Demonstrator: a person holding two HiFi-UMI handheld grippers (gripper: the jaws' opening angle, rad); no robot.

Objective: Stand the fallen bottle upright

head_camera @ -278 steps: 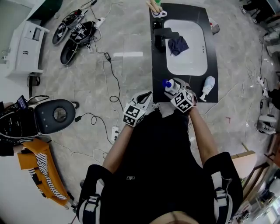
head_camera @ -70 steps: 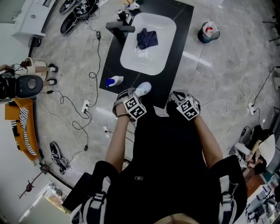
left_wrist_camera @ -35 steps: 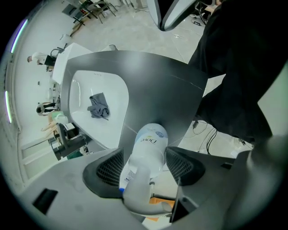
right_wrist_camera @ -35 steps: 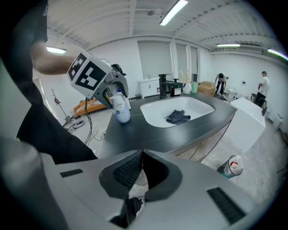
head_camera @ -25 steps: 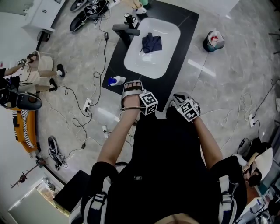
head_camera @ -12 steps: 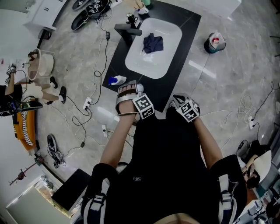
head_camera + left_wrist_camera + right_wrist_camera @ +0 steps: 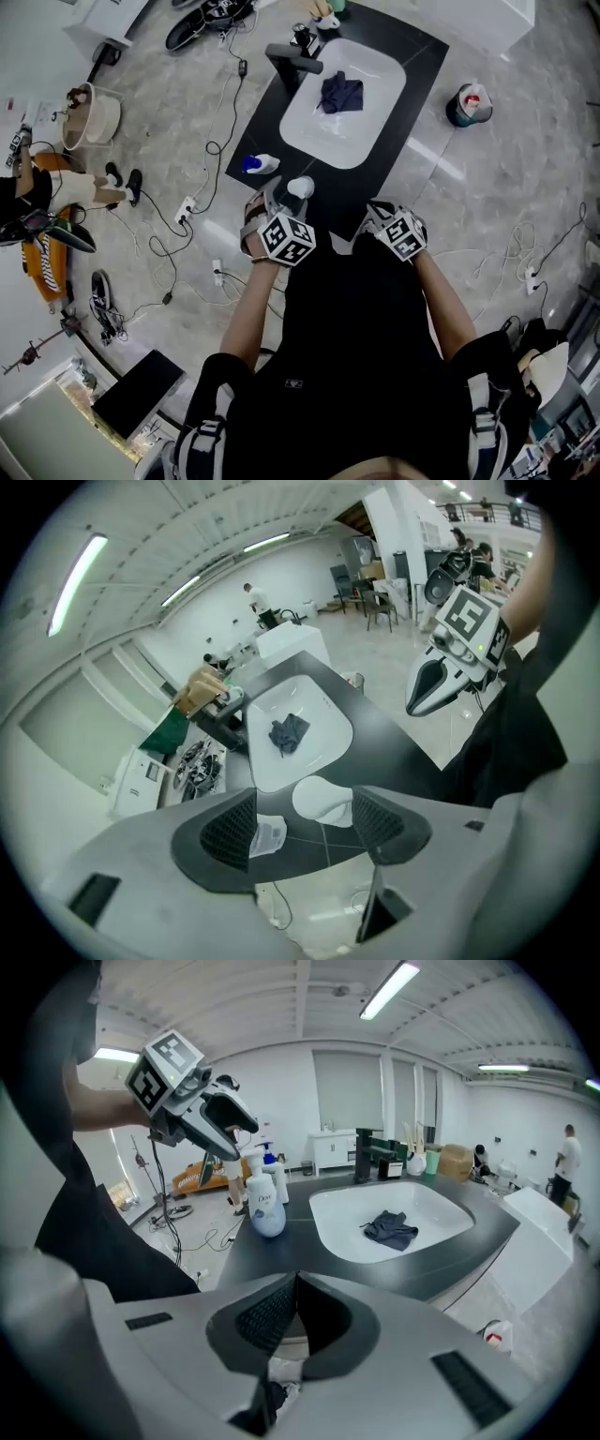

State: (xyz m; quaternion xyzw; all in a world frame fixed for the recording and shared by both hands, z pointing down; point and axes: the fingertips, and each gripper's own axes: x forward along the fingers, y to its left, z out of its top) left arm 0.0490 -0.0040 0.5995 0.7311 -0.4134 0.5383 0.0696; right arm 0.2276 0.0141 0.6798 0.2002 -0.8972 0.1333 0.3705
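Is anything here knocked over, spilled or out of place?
Nothing is knocked over: the white bottle and the blue-capped bottle both stand upright on the counter. The one odd thing is a dark cloth lying crumpled in the sink.

The head view looks steeply down from high above onto the black tabletop [image 7: 424, 66] and white sink [image 7: 328, 136]. The left gripper view and right gripper view face that same sink from nearby, lower down.
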